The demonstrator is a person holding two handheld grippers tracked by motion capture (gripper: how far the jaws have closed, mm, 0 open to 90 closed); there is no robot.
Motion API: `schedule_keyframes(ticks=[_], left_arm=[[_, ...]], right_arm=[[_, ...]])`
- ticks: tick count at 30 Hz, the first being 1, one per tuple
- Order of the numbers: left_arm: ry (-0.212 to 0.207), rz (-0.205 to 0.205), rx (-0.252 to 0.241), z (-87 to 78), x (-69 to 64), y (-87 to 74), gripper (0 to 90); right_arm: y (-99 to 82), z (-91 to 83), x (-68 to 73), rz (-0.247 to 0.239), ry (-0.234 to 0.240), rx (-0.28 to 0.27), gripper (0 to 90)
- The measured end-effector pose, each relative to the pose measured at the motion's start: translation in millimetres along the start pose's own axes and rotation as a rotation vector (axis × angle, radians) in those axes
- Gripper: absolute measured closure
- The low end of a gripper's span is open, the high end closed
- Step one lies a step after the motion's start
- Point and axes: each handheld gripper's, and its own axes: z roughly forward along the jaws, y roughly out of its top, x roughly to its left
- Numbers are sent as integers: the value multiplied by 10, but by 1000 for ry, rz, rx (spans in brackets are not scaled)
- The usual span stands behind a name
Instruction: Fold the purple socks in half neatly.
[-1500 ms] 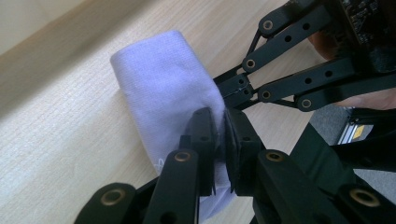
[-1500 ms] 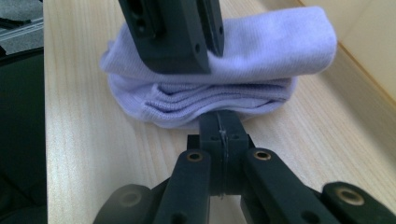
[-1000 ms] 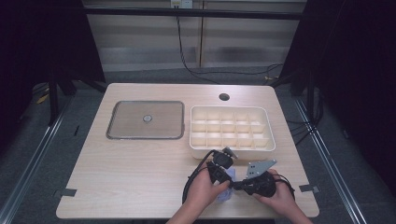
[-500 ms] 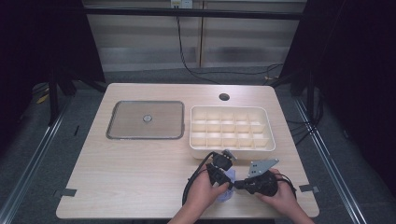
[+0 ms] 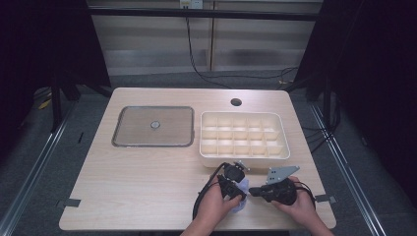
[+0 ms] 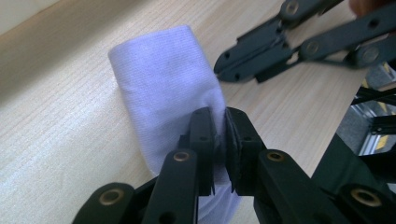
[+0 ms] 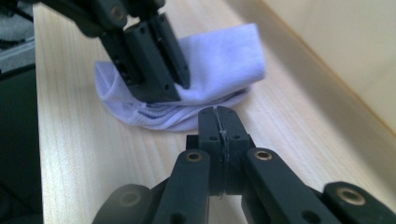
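Low in the right half of the high view, a folded white sock (image 5: 241, 199) lies on the table (image 5: 137, 191) just in front of the divided tray (image 5: 244, 156). The left gripper (image 6: 219, 128) is clenched on a fold of the sock; the right gripper (image 7: 218, 122) is closed with nothing between its jaws, its tip just short of the cloth. To keep the fold neat, the left should probably hold firm while the right opens before taking the loose edge. No brand, label or writing can be read.
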Motion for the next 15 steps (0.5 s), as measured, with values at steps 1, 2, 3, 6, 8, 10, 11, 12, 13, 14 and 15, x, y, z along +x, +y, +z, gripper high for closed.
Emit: schedule_keyframes(ticks=[1,2,3,6,8,10,11,12,13,14,15], left_arm=[[8,12,0,1,-9,-3,822],[12,14,0,0,-17,-5,822],[14,15,-2,2,-20,-8,822],[10,12,-2,3,-15,-8,822],[12,13,-2,3,-16,-8,822],[14,13,1,3,-19,-6,822],[17,13,-3,6,-23,-7,822],[18,13,-3,7,-25,-7,822],[20,13,0,5,-25,-6,822],[20,12,0,5,-25,-5,822],[17,10,-3,6,-23,-6,822]], right_arm=[[-5,-14,-14,0,-3,-6,898],[-9,-25,-23,5,-3,-6,898],[-12,-35,-33,12,-7,-9,898],[-9,-74,-61,26,-18,-22,898],[2,-103,-80,28,-23,-33,898],[18,-132,-94,32,-26,-41,897],[26,-142,-97,32,-26,-46,896],[34,-148,-101,29,-28,-47,896],[43,-151,-104,28,-28,-48,896],[53,-154,-106,27,-31,-45,896],[63,-155,-110,26,-31,-46,896]])
